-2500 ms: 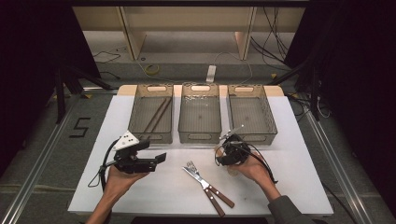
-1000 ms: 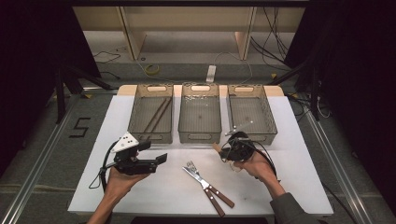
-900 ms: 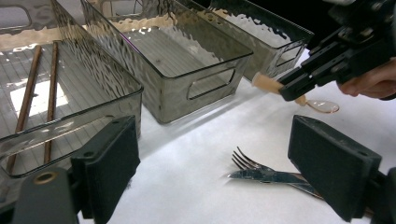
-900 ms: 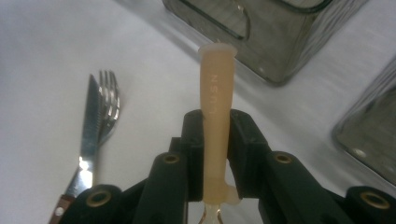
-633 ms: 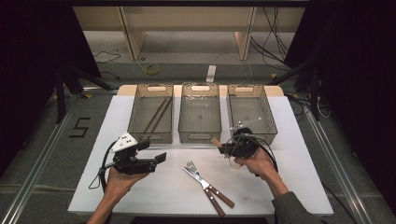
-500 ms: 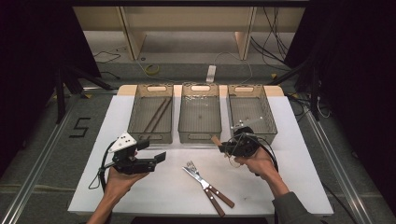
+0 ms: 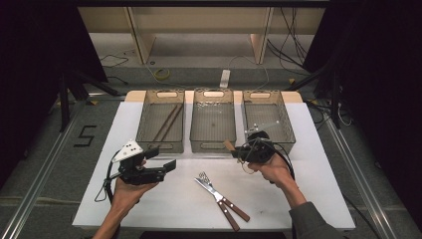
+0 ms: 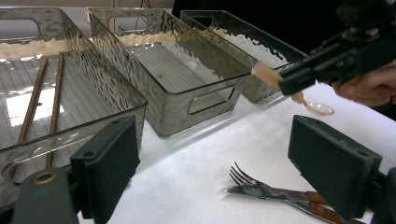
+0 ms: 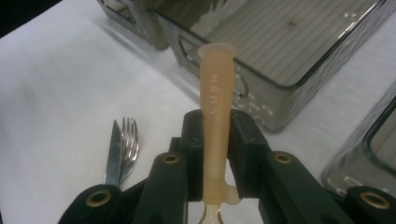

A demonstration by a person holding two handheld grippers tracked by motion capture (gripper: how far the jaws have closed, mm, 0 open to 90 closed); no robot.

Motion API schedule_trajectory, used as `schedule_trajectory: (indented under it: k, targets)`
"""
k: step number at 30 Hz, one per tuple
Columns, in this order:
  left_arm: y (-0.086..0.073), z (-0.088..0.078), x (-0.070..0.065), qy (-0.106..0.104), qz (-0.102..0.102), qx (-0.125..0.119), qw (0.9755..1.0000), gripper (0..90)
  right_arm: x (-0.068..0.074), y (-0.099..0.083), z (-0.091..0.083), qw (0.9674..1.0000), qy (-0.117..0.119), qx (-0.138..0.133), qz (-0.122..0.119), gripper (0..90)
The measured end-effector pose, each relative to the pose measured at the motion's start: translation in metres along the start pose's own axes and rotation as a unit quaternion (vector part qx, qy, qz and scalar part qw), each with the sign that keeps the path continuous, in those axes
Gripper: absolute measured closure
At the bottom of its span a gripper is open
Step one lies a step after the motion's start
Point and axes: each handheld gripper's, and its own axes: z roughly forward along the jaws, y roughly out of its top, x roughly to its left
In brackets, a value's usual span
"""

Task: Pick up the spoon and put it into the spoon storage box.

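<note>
Peach-handled spoon (image 9: 215, 98), brown chopsticks (image 7: 167, 122), seemingly smoky-grey ribbed bins (image 7: 214, 148).

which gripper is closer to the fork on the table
Right. The right gripper, shut on a spoon, hovers just beyond the fork; the open left gripper sits slightly farther off to its left.

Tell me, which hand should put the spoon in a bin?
Right, probably. The right gripper already has its fingers shut on the spoon, near the middle bin. The left gripper is open and holds nothing.

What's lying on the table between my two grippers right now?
In the high view, a fork and a knife lie together on the white table, between the left gripper and the right gripper.
</note>
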Motion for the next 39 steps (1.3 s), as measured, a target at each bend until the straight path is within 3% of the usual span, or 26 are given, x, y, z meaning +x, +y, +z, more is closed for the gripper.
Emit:
schedule_trajectory:
  k: [5, 13, 30, 39]
  targets:
    - [0.0, -0.001, -0.001, 0.008, 0.01, 0.0, 0.9999, 15.6, -0.002, 0.02, 0.0, 0.9999, -0.008, -0.015, -0.001, 77.4]
    - [0.001, -0.003, 0.001, 0.007, 0.008, -0.004, 0.9999, 15.6, -0.003, 0.05, 0.006, 0.9996, -0.017, -0.02, -0.006, 77.4]
    - [-0.002, -0.009, -0.003, 0.005, 0.014, -0.006, 0.9999, 15.6, -0.01, 0.096, 0.023, 0.9986, -0.045, -0.027, 0.003, 77.3]
    - [-0.003, -0.01, -0.003, 0.007, 0.018, -0.006, 0.9998, 15.6, -0.015, 0.11, 0.037, 0.9979, -0.061, -0.019, 0.009, 77.2]
